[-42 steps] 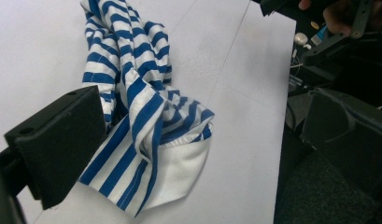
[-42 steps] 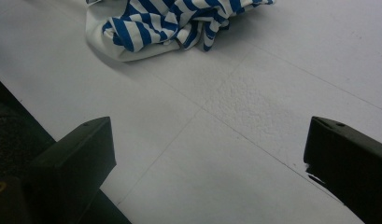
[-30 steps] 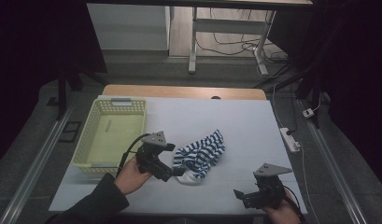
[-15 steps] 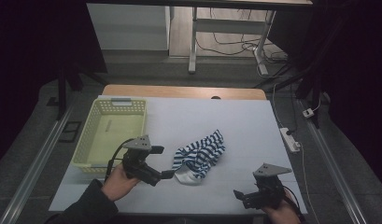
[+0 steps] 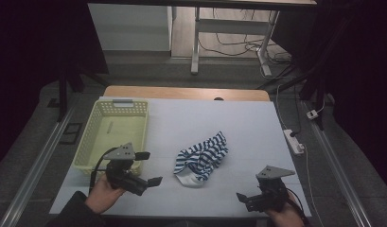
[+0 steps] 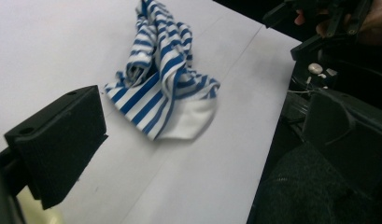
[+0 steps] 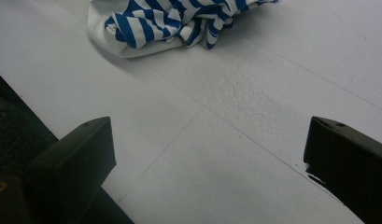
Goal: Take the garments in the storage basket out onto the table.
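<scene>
A crumpled blue-and-white striped cloth [image 5: 201, 158] lies free on the white table, right of centre toward the front. My left gripper [image 5: 149, 168] is held open to its left, a short gap away, with its jaws pointing at the cloth. In the left gripper view the cloth [image 6: 160, 88] lies just beyond the wide-apart jaws of my left gripper [image 6: 205, 133]. My right gripper [image 5: 244, 199] sits open at the table's front right corner, with nothing in it. The right gripper view has the cloth [image 7: 179, 18] far ahead of the right gripper [image 7: 212, 147].
A pale yellow mesh basket [image 5: 94, 127] stands at the table's left side, just behind my left hand. A white power strip [image 5: 294, 141] lies off the table's right edge. Bare white table [image 5: 215, 118] stretches behind the cloth.
My left gripper has drawn back to the left and toward the front edge, away from the cloth, which stays on the table. The right gripper has not moved.
</scene>
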